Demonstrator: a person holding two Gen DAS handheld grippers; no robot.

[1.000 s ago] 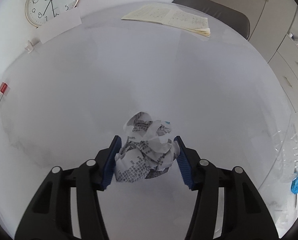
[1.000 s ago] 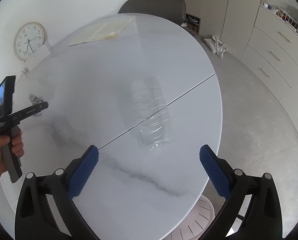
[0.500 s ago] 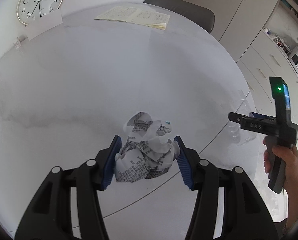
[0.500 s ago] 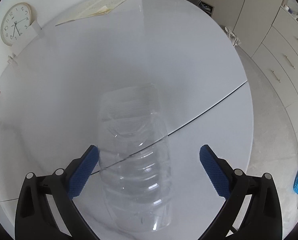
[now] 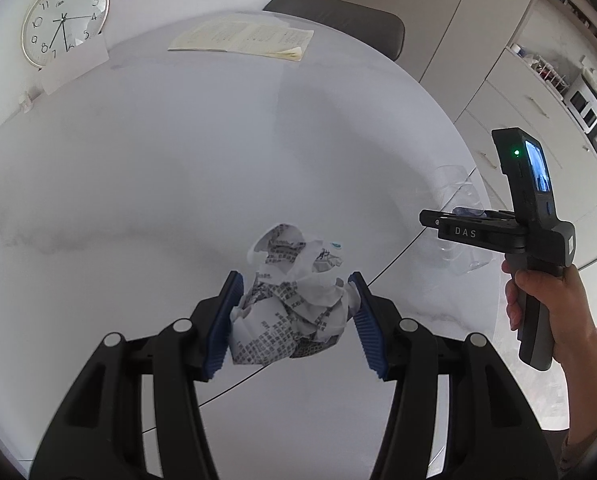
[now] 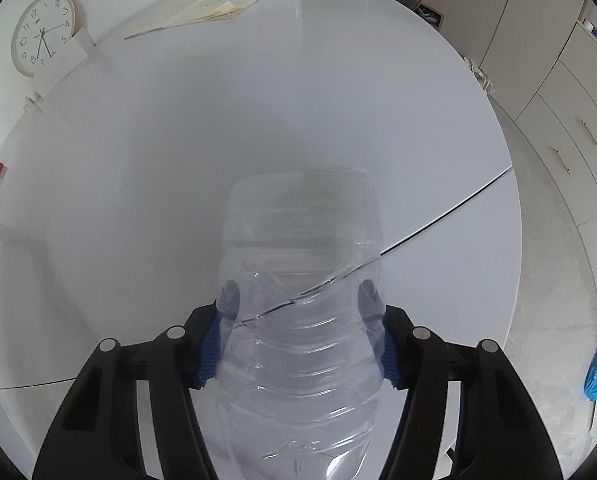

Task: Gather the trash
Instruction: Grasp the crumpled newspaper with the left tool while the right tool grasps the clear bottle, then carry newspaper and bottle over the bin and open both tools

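Meanwhile, right tool (image 6: 300, 334) pinches ribbed, clear plastic bottle (image 6: 300, 280).

Each claw (image 5: 294, 320) is black with ribbed blue pads (image 5: 368, 330), silver screws, white "DAS" lettering, a green light.

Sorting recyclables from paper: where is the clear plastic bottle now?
In the right wrist view the bottle lies on the white table, low centre, pinched in the right claw.
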